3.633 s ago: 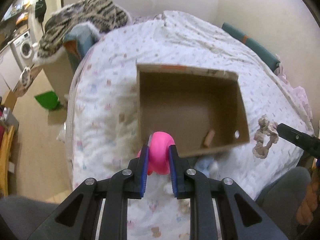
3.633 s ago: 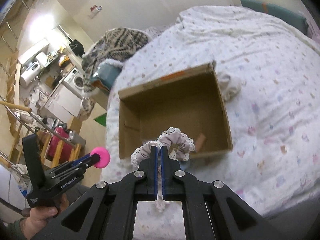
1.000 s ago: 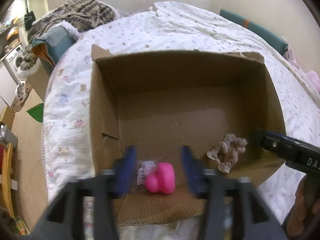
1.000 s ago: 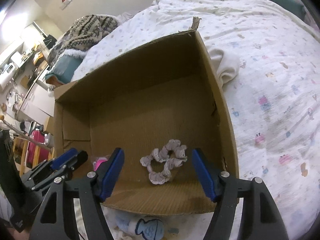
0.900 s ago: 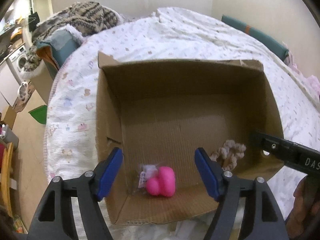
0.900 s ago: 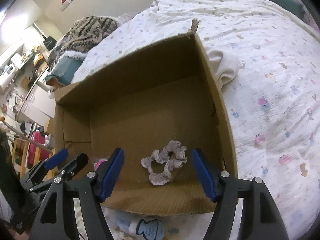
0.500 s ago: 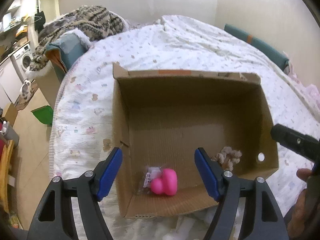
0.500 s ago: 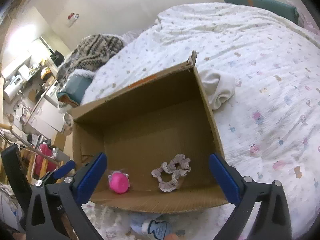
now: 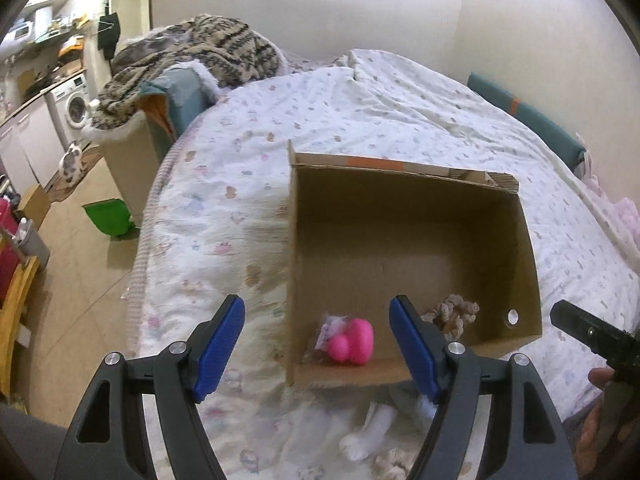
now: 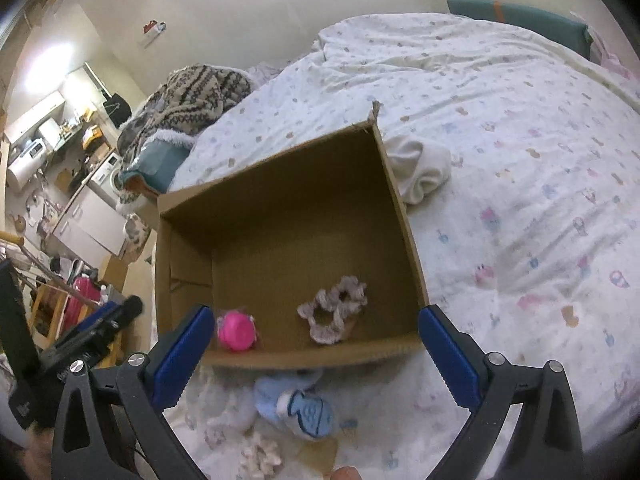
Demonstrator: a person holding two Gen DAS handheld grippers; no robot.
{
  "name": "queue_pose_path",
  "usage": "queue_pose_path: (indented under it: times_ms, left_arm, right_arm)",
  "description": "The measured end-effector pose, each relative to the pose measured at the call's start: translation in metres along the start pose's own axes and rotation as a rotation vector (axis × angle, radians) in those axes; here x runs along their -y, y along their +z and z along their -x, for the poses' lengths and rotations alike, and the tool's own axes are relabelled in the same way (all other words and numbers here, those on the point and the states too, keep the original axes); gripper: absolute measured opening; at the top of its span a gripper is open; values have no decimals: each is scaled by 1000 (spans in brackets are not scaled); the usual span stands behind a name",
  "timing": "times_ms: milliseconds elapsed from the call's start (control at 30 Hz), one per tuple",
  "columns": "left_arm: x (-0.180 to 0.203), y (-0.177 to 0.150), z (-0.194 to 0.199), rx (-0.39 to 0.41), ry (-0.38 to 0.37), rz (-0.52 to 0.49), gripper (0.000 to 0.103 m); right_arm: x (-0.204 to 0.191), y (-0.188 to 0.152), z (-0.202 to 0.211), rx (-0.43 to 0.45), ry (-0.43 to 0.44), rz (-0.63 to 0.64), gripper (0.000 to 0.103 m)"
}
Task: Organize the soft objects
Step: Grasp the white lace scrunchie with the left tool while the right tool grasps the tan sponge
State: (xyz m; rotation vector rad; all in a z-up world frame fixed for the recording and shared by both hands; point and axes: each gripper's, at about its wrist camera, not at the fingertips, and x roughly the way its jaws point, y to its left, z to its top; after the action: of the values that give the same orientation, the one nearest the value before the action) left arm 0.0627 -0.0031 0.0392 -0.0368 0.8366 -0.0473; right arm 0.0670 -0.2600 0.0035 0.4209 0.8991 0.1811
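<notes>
Inside box (image 10: pixel 404 216), pink toy (image 10: pixel 236 331) & scrunchie (image 10: pixel 334 314) now dropped; both tools (image 9: pixel 318 346) (image 10: pixel 316 356) wide open, empty, pulled back.

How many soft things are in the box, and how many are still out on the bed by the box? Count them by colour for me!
In the cardboard box:
Pink toy: 1
Beige scrunchie: 1
On the bed, just outside the box:
Light blue fish toy: 1
Pale scrunchie: 1
Cream cloth: 1
Total: 5, with 2 inside and 3 outside.
</notes>
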Motion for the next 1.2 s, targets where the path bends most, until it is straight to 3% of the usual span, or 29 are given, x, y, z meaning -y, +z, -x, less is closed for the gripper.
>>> queue_pose_path:
  times_ms: [167,333,500,667,833,1000,1033,1133,1200]
  left_arm:
    - [-6,-16,11,-20,23,-5,72]
    - [-17,-35,11,-100,-5,31,72]
    - [-25,-60,-8,-265,-54,87,72]
    - [-9,-90,-30,-444,-159,100,72]
    - [32,-117,-39,-521,-242,-12,72]
    - [60,-133,-52,-538,-238,-87,71]
    - [62,-135,-54,-537,-232,-93,67]
    - [68,-139,-59,-558,-253,-124,25]
    - [68,-142,-58,-569,-257,-126,19]
  right_arm:
    - [3,-15,7,-16,-3,-16,103]
    - [6,-31,4,-76,-30,-31,103]
    - [20,-50,-8,-188,-8,-133,103]
    - [25,-61,-19,-243,-68,-142,103]
    - [28,-65,-27,-275,-94,-143,103]
    - [26,-64,-34,-290,-97,-137,103]
    - [26,-64,-35,-292,-98,-134,103]
    - [25,-63,-38,-298,-101,-130,103]
    - [26,-63,-39,-304,-88,-140,103]
